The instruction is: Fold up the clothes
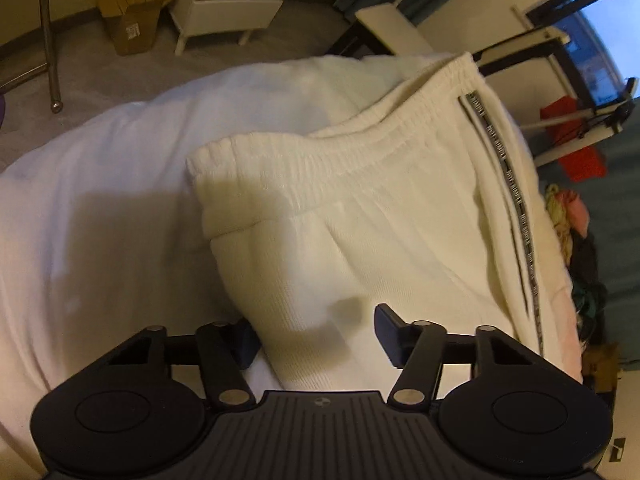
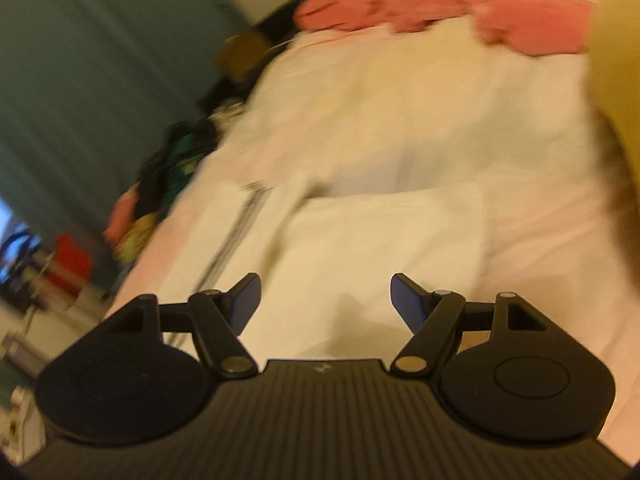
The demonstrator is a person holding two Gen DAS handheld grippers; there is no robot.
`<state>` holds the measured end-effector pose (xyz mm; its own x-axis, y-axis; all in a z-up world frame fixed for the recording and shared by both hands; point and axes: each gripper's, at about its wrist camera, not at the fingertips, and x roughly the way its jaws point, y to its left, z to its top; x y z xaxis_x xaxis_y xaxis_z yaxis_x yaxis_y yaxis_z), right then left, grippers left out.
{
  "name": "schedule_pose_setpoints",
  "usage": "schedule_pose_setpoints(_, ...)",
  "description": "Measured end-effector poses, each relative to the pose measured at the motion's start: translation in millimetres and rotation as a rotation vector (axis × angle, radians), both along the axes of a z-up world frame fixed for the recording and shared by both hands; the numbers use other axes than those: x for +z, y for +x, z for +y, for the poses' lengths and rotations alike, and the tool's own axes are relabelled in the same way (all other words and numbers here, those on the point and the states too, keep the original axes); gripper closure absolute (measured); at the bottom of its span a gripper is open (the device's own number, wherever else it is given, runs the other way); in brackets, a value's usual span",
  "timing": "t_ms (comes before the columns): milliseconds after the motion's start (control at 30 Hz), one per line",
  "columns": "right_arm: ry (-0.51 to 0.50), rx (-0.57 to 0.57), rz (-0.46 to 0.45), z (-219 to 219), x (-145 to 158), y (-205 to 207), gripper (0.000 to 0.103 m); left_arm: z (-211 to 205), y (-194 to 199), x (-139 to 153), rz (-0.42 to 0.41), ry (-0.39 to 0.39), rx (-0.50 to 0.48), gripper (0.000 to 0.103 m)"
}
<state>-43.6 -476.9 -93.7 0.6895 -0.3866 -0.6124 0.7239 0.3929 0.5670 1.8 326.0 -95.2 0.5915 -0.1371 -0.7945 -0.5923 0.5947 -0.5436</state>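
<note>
Between spread left gripper (image 1: 316, 334) fingers — folded cream sweatpants (image 1: 360, 216) on bed.

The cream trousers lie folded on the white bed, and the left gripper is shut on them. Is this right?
Not quite. In the left wrist view the left gripper is open, its fingers apart over the cream trousers. The trousers do lie folded on the white bed.

"What are the two grippers doing?"

"The left gripper (image 1: 316, 334) has its black fingers (image 1: 390, 330) spread wide apart, with nothing between them."

"And the other one?"

"The right gripper (image 2: 325, 304) is the same, its fingers (image 2: 404, 300) wide apart and pinching nothing. It looks blurry."
</note>
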Motion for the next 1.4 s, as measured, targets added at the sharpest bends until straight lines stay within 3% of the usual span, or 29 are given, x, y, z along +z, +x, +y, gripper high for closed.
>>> schedule_pose_setpoints(167, 0.033, -0.173, 0.069, -12.8, -14.6, -20.7, 0.028, 12.4, -27.7, 7.9, -0.167, -0.070, 0.062, 0.071)
schedule_pose_setpoints(267, 0.086, -0.231, 0.089, -17.6, -26.4, -26.7, 0.029, 19.2, -37.5, 4.3, -0.222, -0.137, 0.115, 0.073)
schedule_pose_setpoints(433, 0.291, -0.278, 0.024, -26.4, -61.7, -22.7, 0.031, 24.9, -29.4, -15.4, -0.157, -0.169, 0.138, 0.075)
schedule_pose_setpoints(500, 0.368, -0.312, -0.025, -28.1, -74.6, -19.4, 0.042, 27.0, -25.3, -23.6, -0.126, -0.178, 0.145, 0.079)
schedule_pose_setpoints(533, 0.365, -0.312, -0.033, -29.6, -76.0, -16.1, 0.057, 28.2, -24.5, -26.5, -0.116, -0.181, 0.146, 0.079)
schedule_pose_setpoints(567, 0.347, -0.305, -0.033, -31.2, -75.5, -12.2, 0.076, 29.1, -25.0, -28.8, -0.113, -0.181, 0.144, 0.080)
schedule_pose_setpoints(667, 0.258, -0.296, -0.047, -33.6, -67.0, -8.5, 0.095, 27.5, -18.8, -27.7, -0.116, -0.137, 0.099, 0.085)
schedule_pose_setpoints(833, 0.187, -0.314, -0.162, -26.9, -42.3, -30.2, 0.097, 27.0, -22.6, -13.8, -0.182, -0.107, 0.077, 0.092)
schedule_pose_setpoints(1033, 0.038, -0.270, -0.125, -17.1, 4.9, -34.4, 0.098, 34.1, -34.2, 26.2, -0.287, -0.154, 0.021, 0.094)
schedule_pose_setpoints(1267, -0.122, -0.199, -0.106, -23.6, 59.9, 39.1, 0.098, 23.3, 38.0, 74.2, -0.330, -0.101, 0.014, 0.094)
schedule_pose_setpoints(1400, -0.146, -0.152, -0.091, -39.5, 84.8, 113.5, 0.098, 2.1, 108.2, 105.1, -0.308, 0.085, -0.033, 0.093)
